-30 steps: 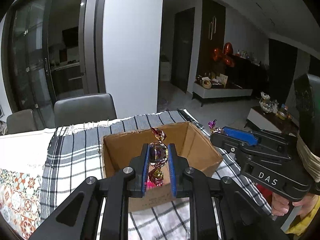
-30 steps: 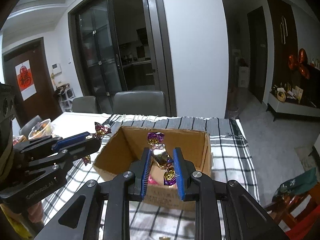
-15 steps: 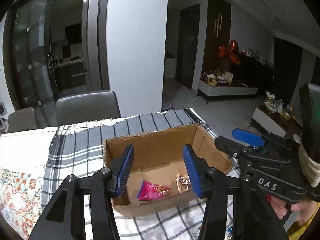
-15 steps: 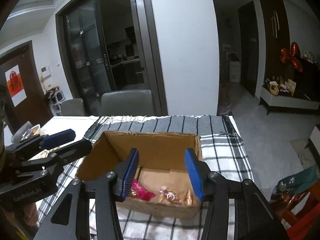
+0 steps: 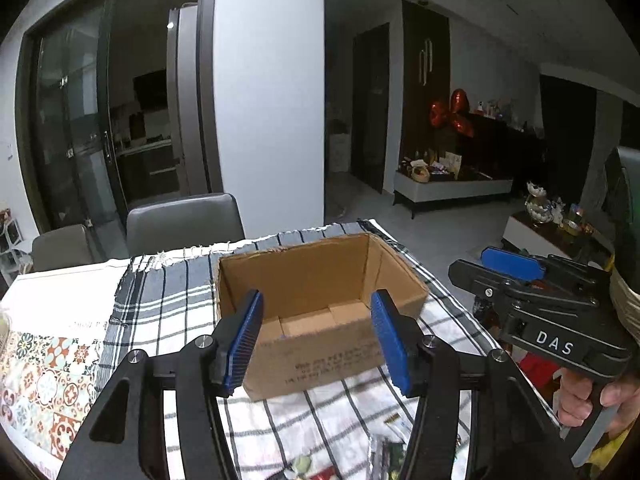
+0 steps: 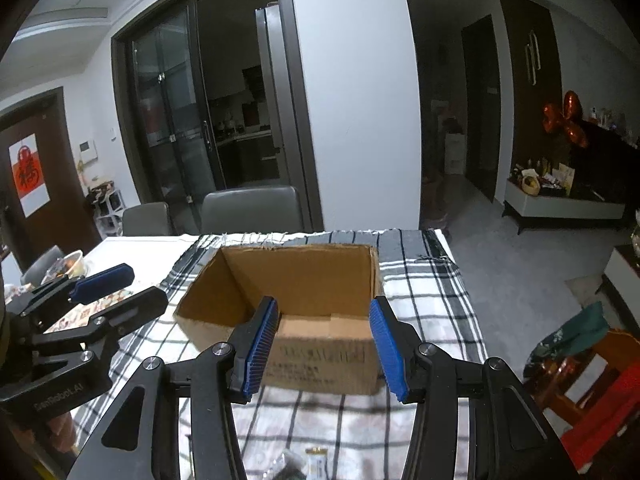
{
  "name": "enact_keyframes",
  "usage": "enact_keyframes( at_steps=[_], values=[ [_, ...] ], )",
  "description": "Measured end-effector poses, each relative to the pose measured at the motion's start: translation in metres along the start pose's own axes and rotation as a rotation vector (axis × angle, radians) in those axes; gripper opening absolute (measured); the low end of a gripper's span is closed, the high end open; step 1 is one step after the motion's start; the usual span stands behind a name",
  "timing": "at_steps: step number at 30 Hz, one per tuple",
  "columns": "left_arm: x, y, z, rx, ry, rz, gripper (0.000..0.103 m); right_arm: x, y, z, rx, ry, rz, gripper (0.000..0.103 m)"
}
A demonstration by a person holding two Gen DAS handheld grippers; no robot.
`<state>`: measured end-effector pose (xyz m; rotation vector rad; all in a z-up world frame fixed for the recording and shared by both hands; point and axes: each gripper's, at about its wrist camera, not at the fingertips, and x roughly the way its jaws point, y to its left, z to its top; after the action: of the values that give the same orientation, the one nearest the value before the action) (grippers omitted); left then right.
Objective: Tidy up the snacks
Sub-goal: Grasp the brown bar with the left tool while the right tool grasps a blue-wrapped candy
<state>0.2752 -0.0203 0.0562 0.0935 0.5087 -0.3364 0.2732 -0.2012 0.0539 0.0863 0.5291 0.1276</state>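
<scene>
An open cardboard box [image 5: 296,276] stands on the checked cloth, and its near wall hides what lies inside. My left gripper [image 5: 316,340] hangs in front of that wall with its jaws opening and nothing between the blue pads [image 5: 244,340]. My right gripper [image 6: 322,344] is held the same way before the box [image 6: 304,276], open and empty. Each gripper also shows in the other view: the right gripper [image 5: 480,268] at the right, the left gripper [image 6: 132,290] at the left. Loose snack packets [image 5: 388,452] lie on the cloth below the grippers.
The black-and-white checked cloth [image 5: 168,304] covers the table's right end, and a patterned mat [image 5: 44,380] lies to its left. Grey chairs [image 6: 250,210] stand behind the table. A bowl of food [image 6: 70,264] sits at the far left. A person's hand [image 5: 588,396] grips the right handle.
Both grippers went from shut on wrapped candies above the box to open and empty; the candies dropped into the box. Both grippers then drew back to the near side of the box.
</scene>
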Motion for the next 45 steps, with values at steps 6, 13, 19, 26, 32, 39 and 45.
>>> enact_keyframes(
  at_steps=[6, 13, 19, 26, 32, 39, 45],
  values=[
    [-0.025, -0.015, -0.020, 0.030, -0.034, 0.010, 0.055, -0.025, -0.001, -0.026, 0.027, -0.013, -0.012, 0.049],
    [-0.028, -0.027, -0.046, 0.040, 0.009, -0.037, 0.055, -0.036, -0.010, -0.057, 0.089, 0.018, -0.023, 0.049],
    [-0.023, -0.034, -0.071, 0.024, 0.066, -0.070, 0.054, -0.035, -0.020, -0.085, 0.117, 0.067, -0.037, 0.049],
    [-0.019, -0.040, -0.101, 0.025, 0.108, -0.091, 0.053, -0.035, -0.018, -0.108, 0.096, 0.090, -0.072, 0.049],
    [-0.009, -0.042, -0.125, 0.022, 0.168, -0.103, 0.049, -0.030, -0.014, -0.132, 0.086, 0.147, -0.065, 0.049],
    [0.006, -0.044, -0.144, 0.010, 0.227, -0.122, 0.045, -0.020, -0.016, -0.157, 0.099, 0.212, -0.058, 0.049],
    [0.023, -0.046, -0.157, 0.000, 0.285, -0.149, 0.043, -0.012, -0.020, -0.172, 0.114, 0.255, -0.063, 0.048]
  ],
)
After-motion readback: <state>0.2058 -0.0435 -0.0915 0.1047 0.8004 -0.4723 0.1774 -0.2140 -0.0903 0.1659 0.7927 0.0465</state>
